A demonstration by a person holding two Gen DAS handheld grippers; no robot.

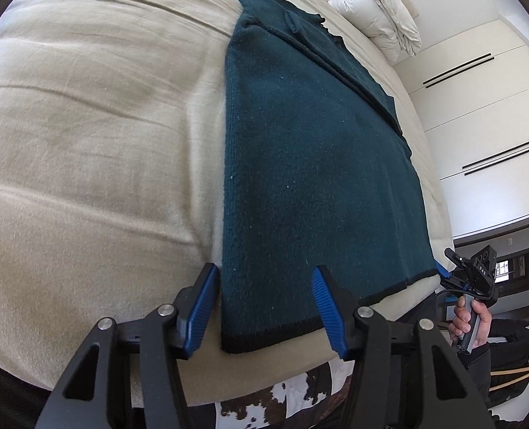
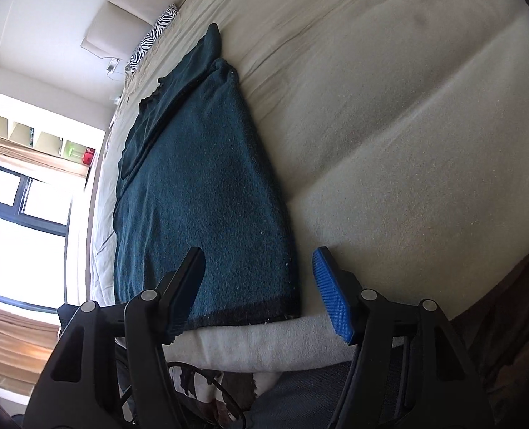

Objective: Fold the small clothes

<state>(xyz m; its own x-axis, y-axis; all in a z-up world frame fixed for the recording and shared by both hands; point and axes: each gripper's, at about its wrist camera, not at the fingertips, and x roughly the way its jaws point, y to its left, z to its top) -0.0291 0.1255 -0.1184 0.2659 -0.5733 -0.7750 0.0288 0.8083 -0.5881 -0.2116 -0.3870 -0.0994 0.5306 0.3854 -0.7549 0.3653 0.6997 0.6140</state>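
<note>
Blue pads (image 1: 203, 307) of the left tool (image 1: 264, 312) stand wide apart at the near hem of a teal sweater (image 1: 300, 164), gripping nothing. It lies flat and lengthwise on a beige bed (image 1: 85, 143), a sleeve seemingly folded over its far part. Right tool (image 2: 261, 293) is likewise spread open over the hem's other corner, empty. A rolled duvet (image 1: 375, 10) sits at the bed's far end.
</note>
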